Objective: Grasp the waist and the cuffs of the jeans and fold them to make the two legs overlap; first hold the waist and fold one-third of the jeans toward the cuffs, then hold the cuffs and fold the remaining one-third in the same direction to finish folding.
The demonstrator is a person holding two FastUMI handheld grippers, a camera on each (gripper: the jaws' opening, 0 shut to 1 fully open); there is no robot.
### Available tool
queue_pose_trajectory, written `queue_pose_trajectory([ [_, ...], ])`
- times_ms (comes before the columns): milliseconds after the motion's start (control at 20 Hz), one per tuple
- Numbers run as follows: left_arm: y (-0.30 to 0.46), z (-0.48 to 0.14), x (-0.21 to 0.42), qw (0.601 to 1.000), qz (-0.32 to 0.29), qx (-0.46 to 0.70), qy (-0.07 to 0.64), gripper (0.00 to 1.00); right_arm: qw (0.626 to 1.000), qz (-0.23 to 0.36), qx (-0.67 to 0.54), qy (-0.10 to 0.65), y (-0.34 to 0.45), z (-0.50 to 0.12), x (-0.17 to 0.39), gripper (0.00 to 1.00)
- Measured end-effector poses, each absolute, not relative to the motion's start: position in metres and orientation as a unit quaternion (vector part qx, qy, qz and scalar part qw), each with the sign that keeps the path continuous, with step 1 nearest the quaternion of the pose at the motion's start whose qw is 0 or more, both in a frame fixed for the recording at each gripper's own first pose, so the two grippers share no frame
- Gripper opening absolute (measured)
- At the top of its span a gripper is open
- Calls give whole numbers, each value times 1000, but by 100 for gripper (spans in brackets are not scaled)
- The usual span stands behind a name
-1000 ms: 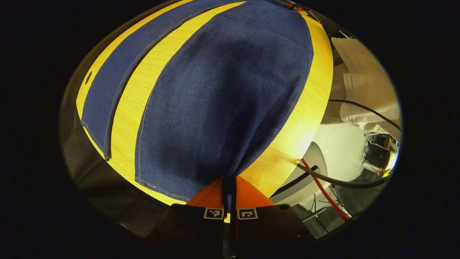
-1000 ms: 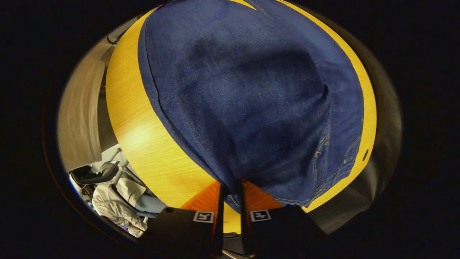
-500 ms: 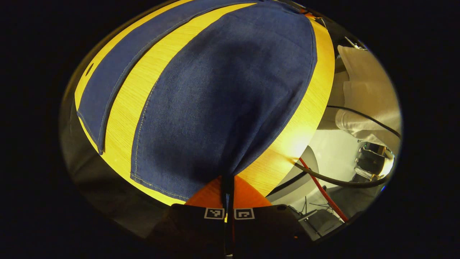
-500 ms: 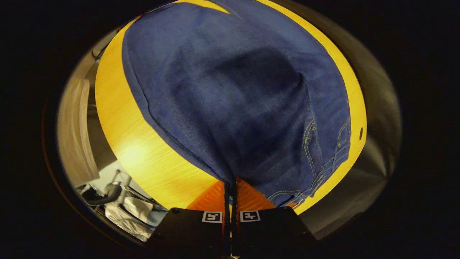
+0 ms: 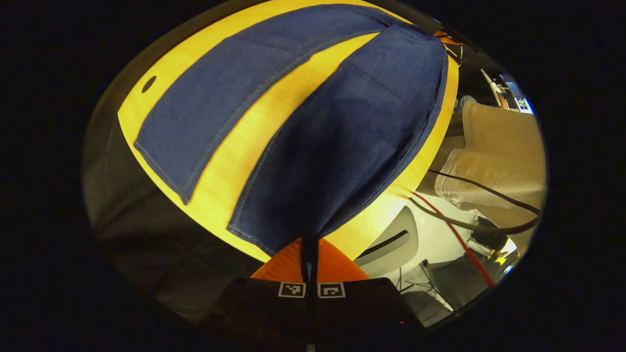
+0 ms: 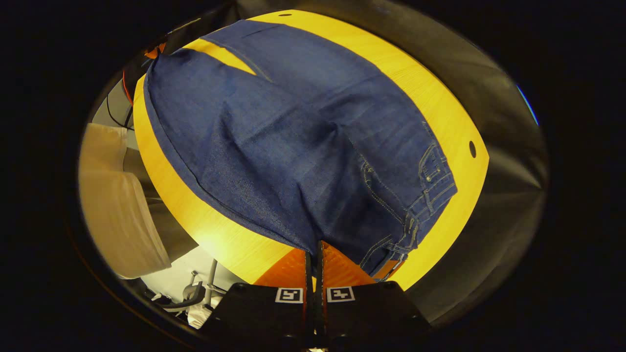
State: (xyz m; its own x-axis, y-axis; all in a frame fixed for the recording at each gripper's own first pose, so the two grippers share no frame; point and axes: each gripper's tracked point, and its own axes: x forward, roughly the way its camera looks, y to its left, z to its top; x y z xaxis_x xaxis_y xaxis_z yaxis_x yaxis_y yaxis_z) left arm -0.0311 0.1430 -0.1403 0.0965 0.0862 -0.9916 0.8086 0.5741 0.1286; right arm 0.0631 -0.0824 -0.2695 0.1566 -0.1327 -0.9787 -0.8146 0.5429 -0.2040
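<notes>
Denim fills the left gripper view: the dark blue jeans lie on the yellow wood-grain table, one leg flat and the near leg drawn up to the left gripper, whose jaws are pressed together, pinching that leg's edge near the cuff. A person's pale sleeve and cables (black and red) sit off the table's edge.

From the right gripper view, the right gripper pinches the lifted fabric beside the stitched waistband, jaws closed on it.

I judge the first step is in hand: laying one leg over the other. Next, both grippers should carry the held edge across together, keeping the cloth taut and the seams aligned.
</notes>
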Motion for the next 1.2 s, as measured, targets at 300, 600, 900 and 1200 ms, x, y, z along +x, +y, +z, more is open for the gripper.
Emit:
queue_pose_trajectory([
  [300, 139, -88, 49, 650, -280, 401, 582, 0, 705, 210, -357, 576, -67, -236, 100, 4],
  [600, 140, -72, 102, 675, -267, 390, 566, 0, 741, 178, -314, 565, -45, -217, 156, 4],
  [900, 149, -85, 161, 703, -220, 384, 556, 0, 774, 167, -241, 561, -33, -263, 238, 0],
  [1200, 153, -114, 212, 716, -177, 380, 557, 0, 768, 161, -226, 577, -26, -338, 290, 0],
])
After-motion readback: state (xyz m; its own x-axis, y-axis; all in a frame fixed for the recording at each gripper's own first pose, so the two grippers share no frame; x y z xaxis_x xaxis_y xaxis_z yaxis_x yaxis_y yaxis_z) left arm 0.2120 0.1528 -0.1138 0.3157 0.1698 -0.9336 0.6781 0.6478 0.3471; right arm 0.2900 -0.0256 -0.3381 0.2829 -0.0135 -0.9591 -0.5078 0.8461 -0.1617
